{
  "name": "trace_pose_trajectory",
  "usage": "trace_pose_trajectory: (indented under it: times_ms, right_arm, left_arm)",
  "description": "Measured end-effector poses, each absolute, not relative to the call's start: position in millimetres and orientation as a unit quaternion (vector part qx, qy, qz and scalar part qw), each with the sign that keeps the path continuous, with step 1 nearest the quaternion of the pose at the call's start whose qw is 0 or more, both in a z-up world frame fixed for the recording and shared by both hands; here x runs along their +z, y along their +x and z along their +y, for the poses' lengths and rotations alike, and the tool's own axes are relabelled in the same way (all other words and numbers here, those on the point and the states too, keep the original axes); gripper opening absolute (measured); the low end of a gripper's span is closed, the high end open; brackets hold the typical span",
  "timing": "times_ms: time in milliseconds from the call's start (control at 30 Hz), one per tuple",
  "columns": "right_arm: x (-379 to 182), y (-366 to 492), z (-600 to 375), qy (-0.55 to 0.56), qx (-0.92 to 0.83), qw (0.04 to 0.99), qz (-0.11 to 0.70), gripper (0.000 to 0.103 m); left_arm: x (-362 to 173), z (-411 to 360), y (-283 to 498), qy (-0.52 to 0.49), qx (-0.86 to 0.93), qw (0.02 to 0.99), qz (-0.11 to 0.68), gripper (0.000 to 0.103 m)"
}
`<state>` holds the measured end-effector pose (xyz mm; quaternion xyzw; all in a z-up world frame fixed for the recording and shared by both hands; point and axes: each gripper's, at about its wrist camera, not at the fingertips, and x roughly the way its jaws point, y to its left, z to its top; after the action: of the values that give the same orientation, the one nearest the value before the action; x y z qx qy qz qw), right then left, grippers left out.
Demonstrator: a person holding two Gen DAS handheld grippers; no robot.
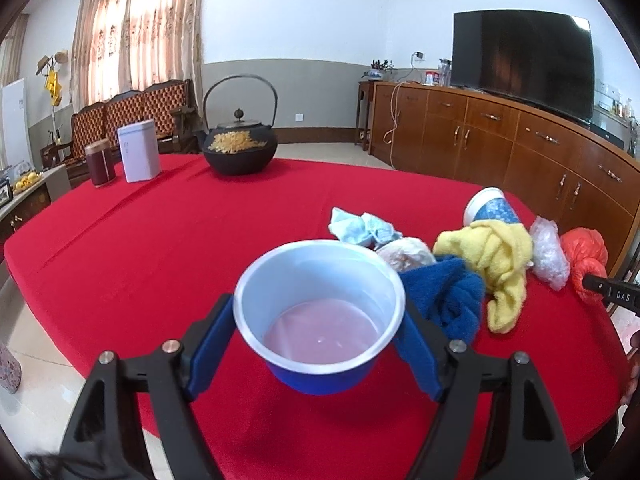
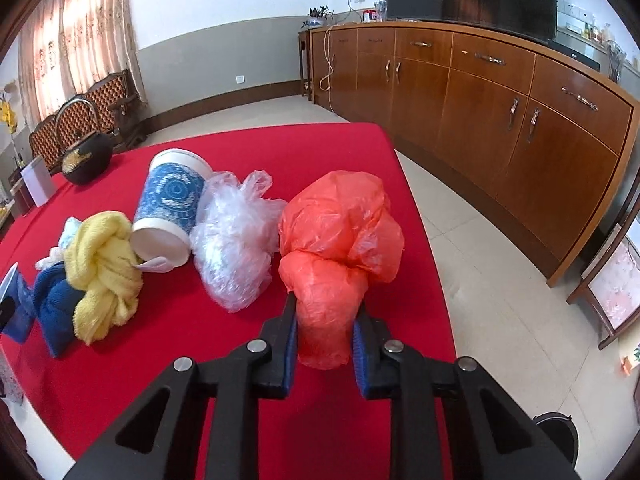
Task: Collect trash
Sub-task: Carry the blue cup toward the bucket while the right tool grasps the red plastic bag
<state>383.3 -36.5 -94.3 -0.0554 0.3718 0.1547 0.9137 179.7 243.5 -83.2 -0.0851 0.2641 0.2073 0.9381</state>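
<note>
- Nearest the right wrist camera: right gripper (image 2: pixel 325 332), blue pads clamped on the narrow near end of the crumpled orange plastic bag (image 2: pixel 340 240), squeezing it to a neck.
- Orange plastic bag lying on the red tablecloth (image 2: pixel 280 148) near the right table edge; long axis running near to far, bulging knotted head pointing away toward the far edge, thin tail between the pads.
- Best done by lifting straight up before travelling, so the loose film clears the cloth and does not drag the crumpled clear plastic bag (image 2: pixel 236 240) just left of it.
- Grip on thin film likely to slip: worth keeping the squeeze firm and the motion smooth.
- Left gripper (image 1: pixel 318 312) spread wide around a blue paper bowl with white lining (image 1: pixel 320 296), pads against both walls, bowl held upright and open as a likely receiver.
- Worth keeping the bowl level and bringing the bag over its mouth, tail first.
- Left of the bags: tipped blue-patterned paper cup (image 2: pixel 172 208), mouth facing near, then knotted yellow cloth (image 2: pixel 102 268) and blue cloth (image 2: pixel 54 312), all bunched together.
</note>
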Motion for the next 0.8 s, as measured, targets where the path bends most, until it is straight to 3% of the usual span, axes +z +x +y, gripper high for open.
trace_pose_trajectory:
  times_ms: [800]
  right_arm:
    - [-59.9,271.9,-129.8,-0.028,0.135,0.932,0.336,0.024]
  left_arm:
    - [-55.5,162.0,141.9,-0.060,0.148,0.955,0.248,0.079]
